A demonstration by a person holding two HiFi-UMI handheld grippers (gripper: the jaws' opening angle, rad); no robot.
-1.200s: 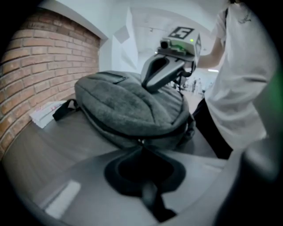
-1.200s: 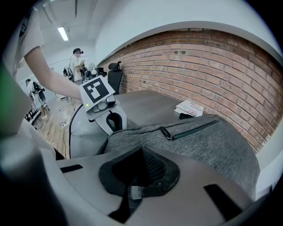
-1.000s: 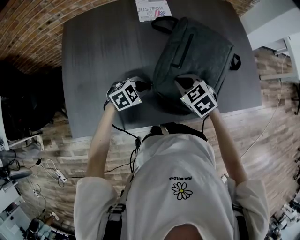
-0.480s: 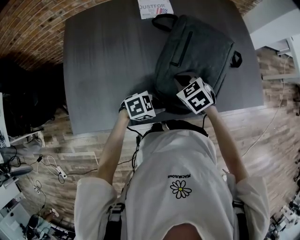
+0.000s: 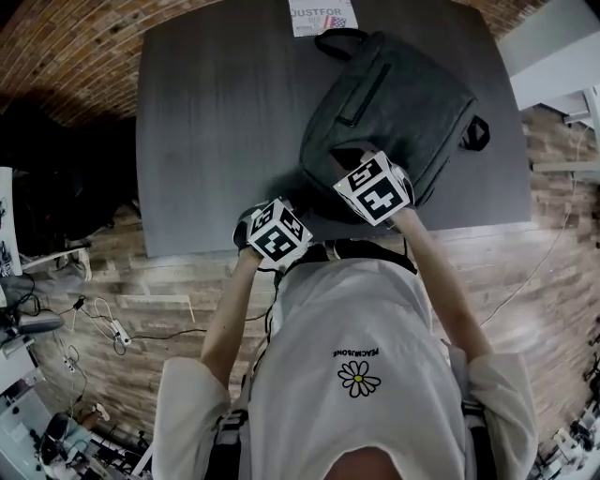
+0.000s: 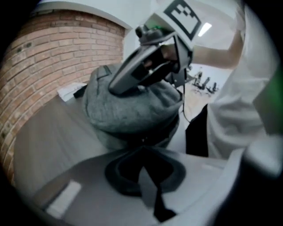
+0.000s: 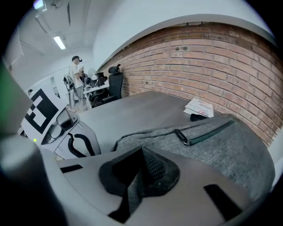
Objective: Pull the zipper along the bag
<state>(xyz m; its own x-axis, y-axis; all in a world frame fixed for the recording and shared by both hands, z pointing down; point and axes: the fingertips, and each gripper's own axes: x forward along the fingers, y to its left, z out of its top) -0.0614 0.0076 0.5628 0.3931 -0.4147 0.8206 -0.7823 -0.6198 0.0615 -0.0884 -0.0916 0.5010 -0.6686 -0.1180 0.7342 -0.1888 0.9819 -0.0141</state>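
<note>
Head view has a grey backpack [image 5: 403, 103] lying flat on the dark tabletop [image 5: 216, 122], toward its right side. Its carry handle [image 5: 336, 42] is at the far end, just beside a printed leaflet [image 5: 322, 17]. A pocket zipper [image 5: 364, 92] runs along the backpack's upper face.

The right tongs [image 7: 142, 151] sit on the backpack's near end. In the right gripper view their jaws are pressed together, with grey backpack fabric caught in the slit between the pads.

The left tongs [image 6: 142, 149] are at the tabletop's near edge, just left of the backpack's near corner. In the left gripper view their jaws are together, tips right up against the backpack's rounded near end. Whether a zipper pull is pinched there is too blurred to tell.

Both forearms reach out from a white shirt [image 5: 356, 319].
</note>
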